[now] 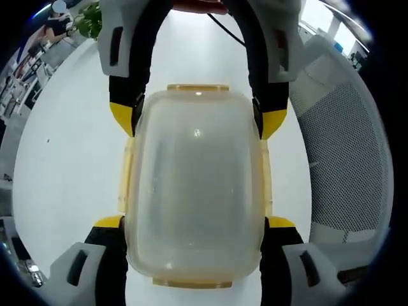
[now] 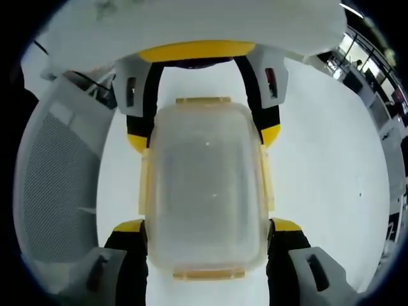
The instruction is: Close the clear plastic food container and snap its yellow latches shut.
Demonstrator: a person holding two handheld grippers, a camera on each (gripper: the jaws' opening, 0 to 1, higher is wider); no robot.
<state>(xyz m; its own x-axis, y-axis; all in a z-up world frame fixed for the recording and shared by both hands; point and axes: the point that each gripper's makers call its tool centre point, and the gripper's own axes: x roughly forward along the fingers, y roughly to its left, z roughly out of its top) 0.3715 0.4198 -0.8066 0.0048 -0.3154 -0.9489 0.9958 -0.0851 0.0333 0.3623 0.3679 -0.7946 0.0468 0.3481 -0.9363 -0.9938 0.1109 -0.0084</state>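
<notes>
While both tongs (image 1: 191, 223) (image 2: 207, 226) clasp its ends, the container (image 1: 194, 185) lies between them on the table (image 1: 70, 153)

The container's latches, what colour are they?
Yellow, translucent latches on the clear container; best seen in the right gripper view.

Both grippers: black fingers (image 1: 121, 118), yellow tips, light grey housings; black cable (image 1: 226, 29) behind.

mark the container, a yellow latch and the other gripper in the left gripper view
clear plastic food container (image 1: 194, 191), left gripper view, middle of its clear top face
yellow latch (image 1: 197, 88), left gripper view, far-end tab
right gripper (image 1: 197, 124), left gripper view, midway between its yellow tips
</notes>
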